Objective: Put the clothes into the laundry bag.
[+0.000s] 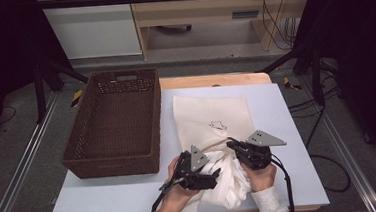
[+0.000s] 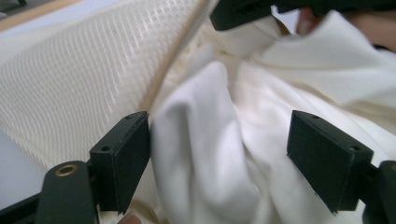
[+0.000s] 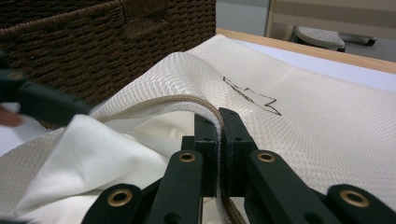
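In the high view, a cream mesh laundry bag (image 1: 212, 118) lies flat on the table (image 1: 288, 129) just beside the brown wicker basket (image 1: 114, 122), and a white cloth (image 1: 226, 181) spills out of its mouth at the near edge, between the left gripper (image 1: 212, 177) and the right gripper (image 1: 234, 147); both look light, soft and floppy, so I judge the stiffer zipper hem is the best place to take the bag. In the left gripper view, the jaws stand wide apart and released, with a fold of the white cloth (image 2: 205, 154) between them, touching the one pad (image 2: 122, 158). In the right gripper view, the jaws are clenched on the zipper hem (image 3: 187, 100) of the bag, holding the mouth lifted.
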Tool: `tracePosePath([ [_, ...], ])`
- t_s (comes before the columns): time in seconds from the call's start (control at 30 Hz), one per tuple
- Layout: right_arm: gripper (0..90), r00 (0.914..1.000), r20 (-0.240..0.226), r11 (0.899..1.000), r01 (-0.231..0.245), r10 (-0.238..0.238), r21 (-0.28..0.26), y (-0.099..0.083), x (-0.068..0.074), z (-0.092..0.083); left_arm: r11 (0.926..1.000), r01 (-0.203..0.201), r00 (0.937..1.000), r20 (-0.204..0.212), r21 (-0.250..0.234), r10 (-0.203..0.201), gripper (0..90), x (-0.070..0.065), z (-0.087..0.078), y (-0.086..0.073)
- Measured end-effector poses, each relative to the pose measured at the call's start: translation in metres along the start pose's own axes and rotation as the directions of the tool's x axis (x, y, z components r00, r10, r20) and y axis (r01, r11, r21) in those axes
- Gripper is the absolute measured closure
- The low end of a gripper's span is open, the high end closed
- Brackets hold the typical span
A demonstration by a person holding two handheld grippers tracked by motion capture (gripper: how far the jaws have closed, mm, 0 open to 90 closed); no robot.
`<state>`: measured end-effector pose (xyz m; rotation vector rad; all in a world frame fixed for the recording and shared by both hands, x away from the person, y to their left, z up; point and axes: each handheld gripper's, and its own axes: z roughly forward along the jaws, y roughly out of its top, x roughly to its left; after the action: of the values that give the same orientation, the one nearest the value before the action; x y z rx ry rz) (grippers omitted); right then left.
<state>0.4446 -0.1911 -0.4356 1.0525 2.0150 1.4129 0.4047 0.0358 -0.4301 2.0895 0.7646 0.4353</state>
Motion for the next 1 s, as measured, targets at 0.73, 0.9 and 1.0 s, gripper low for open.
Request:
tracePosePath([
  [0.73,87.4,1.0000,-0.004,1.000,-0.008,0.008,-0.027,0.006,-0.002,-0.007,0.9993,0.016,0.9936,-0.113,0.034,-0.012,76.0,0.019,0.060,0.014],
  [0.9,87.4,1.0000,0.004,1.000,0.004,-0.004,-0.004,0.001,-0.002,-0.001,0.9993,0.032,0.9953,-0.091,-0.017,-0.034,59.5,0.013,0.044,0.012],
  [1.0,87.3,0.9999,0.010,1.000,0.007,-0.007,-0.001,0.000,-0.002,0.000,0.9990,0.014,0.9990,-0.042,-0.044,-0.016,42.4,0.006,0.017,0.013],
])
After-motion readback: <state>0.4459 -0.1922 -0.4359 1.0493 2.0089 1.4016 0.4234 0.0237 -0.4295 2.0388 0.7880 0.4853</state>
